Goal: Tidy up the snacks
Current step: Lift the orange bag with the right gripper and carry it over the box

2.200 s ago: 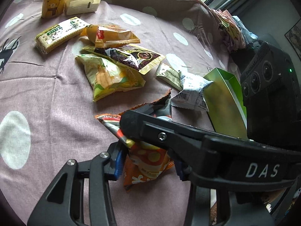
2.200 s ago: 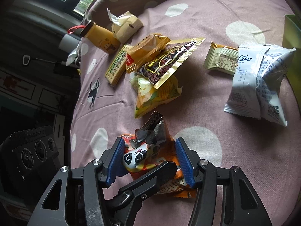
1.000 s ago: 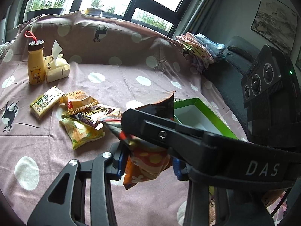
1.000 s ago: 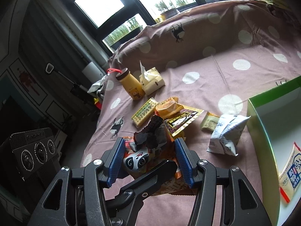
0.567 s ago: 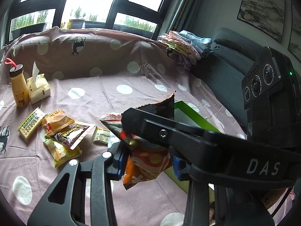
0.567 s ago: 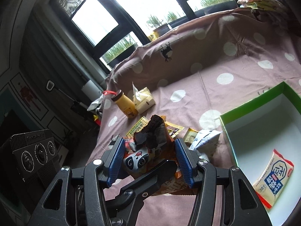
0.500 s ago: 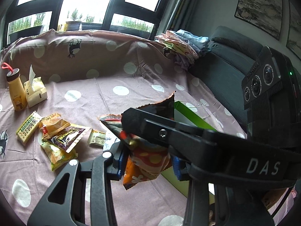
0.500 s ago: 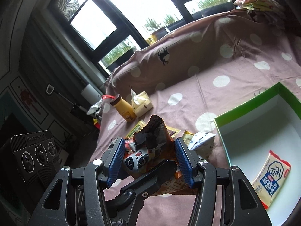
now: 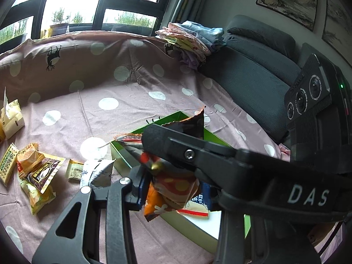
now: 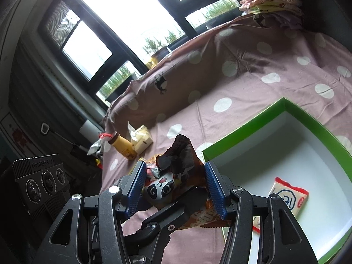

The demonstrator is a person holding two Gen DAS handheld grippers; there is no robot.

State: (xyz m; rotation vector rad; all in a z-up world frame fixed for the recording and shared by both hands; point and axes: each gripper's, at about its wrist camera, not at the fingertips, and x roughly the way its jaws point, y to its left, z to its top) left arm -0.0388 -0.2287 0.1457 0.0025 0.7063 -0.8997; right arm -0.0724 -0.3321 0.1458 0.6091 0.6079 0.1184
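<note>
While you carry one snack, note:
Panda snack bag [image 10: 173, 187]: both grippers clamp it, steadying it over the green box [image 10: 246, 129].
Left gripper [image 9: 173, 189]: gripping.
Right gripper [image 10: 176, 189]: gripping.

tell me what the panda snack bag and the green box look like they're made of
Panda snack bag: thin glossy plastic film, probably foil-lined; it crumples, glints and has a serrated sealed edge.

Green box: looks like stiff paperboard, matte green outside and plain white inside, with thin straight walls and crisp folded corners.
</note>
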